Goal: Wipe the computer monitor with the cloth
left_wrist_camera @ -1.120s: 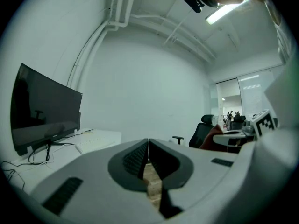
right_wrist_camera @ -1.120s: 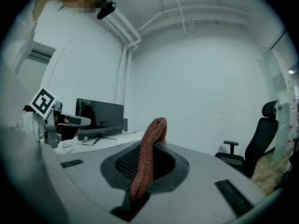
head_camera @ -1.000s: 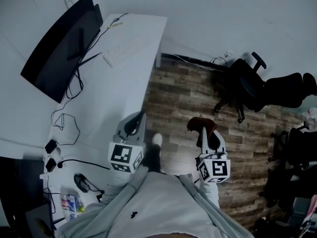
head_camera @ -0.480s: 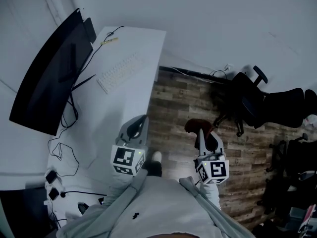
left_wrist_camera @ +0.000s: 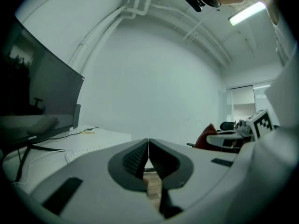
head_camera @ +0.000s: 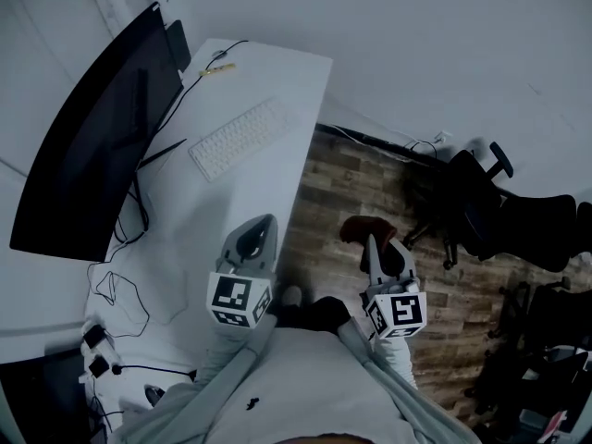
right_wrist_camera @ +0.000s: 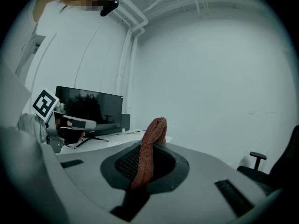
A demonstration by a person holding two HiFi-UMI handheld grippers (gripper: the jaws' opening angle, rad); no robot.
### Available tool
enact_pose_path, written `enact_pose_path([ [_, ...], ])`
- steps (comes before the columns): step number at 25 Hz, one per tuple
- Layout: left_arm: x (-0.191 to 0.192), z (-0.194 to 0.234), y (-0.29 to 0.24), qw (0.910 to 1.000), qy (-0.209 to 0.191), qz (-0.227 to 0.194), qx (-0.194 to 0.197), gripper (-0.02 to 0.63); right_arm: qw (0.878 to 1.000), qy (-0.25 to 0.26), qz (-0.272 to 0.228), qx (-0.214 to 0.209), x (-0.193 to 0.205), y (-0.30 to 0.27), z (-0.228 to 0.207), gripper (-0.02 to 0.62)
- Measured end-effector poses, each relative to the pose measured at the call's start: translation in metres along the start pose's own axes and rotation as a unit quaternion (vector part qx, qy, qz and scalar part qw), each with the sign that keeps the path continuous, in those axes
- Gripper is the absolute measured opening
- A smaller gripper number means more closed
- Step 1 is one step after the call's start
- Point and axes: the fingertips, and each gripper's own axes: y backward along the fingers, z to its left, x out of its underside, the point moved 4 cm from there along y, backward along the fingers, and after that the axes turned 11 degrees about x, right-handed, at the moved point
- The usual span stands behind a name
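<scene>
A wide dark monitor (head_camera: 97, 137) stands at the left of the white desk (head_camera: 268, 91); it also shows in the right gripper view as the monitor (right_wrist_camera: 88, 108) and in the left gripper view as the monitor (left_wrist_camera: 32, 101). My right gripper (head_camera: 368, 237) is shut on a reddish-brown cloth (head_camera: 363, 228), which sticks up folded between the jaws as the cloth (right_wrist_camera: 148, 148). It hangs over the wood floor, right of the desk. My left gripper (head_camera: 263, 222) is shut with nothing in it, above the desk's near part, well short of the monitor.
A white keyboard (head_camera: 239, 139) lies on the desk before the monitor, with cables (head_camera: 120, 285) trailing along the near left. A black office chair (head_camera: 481, 202) stands on the wood floor (head_camera: 351, 188) to the right. A white wall lies beyond.
The view has shifted so the desk and monitor lie closer and more centred. Both grippers keep their pose, the cloth still held in the right one.
</scene>
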Motion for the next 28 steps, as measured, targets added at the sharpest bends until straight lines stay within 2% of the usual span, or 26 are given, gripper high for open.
enact_pose_path([
  [4, 0.003, 0.017, 0.006, 0.9991, 0.014, -0.007, -0.041, 0.021, 0.999, 0.006, 0.005, -0.048, 0.000, -0.033, 0.015, 0.034],
  [7, 0.003, 0.034, 0.010, 0.9960, 0.019, -0.014, -0.086, 0.021, 0.995, 0.016, -0.001, -0.097, -0.005, -0.069, 0.029, 0.034],
  [10, -0.002, 0.057, 0.017, 0.9889, 0.021, -0.024, -0.145, 0.021, 0.988, 0.024, -0.010, -0.153, -0.013, -0.111, 0.048, 0.034],
  [12, -0.006, 0.074, 0.025, 0.9801, 0.025, -0.033, -0.194, 0.021, 0.979, 0.030, -0.013, -0.201, -0.020, -0.143, 0.065, 0.034],
  [14, -0.010, 0.092, 0.035, 0.9656, 0.032, -0.042, -0.254, 0.021, 0.966, 0.038, -0.015, -0.257, -0.028, -0.179, 0.087, 0.034],
  [16, -0.012, 0.109, 0.046, 0.9472, 0.039, -0.051, -0.314, 0.021, 0.949, 0.048, -0.020, -0.311, -0.036, -0.211, 0.111, 0.034],
  [20, -0.017, 0.128, 0.061, 0.9096, 0.055, -0.071, -0.406, 0.021, 0.913, 0.067, -0.035, -0.400, -0.060, -0.260, 0.153, 0.034],
  [28, -0.023, 0.118, 0.083, 0.8214, 0.064, -0.088, -0.560, 0.021, 0.829, 0.079, -0.069, -0.550, -0.092, -0.306, 0.225, 0.034],
])
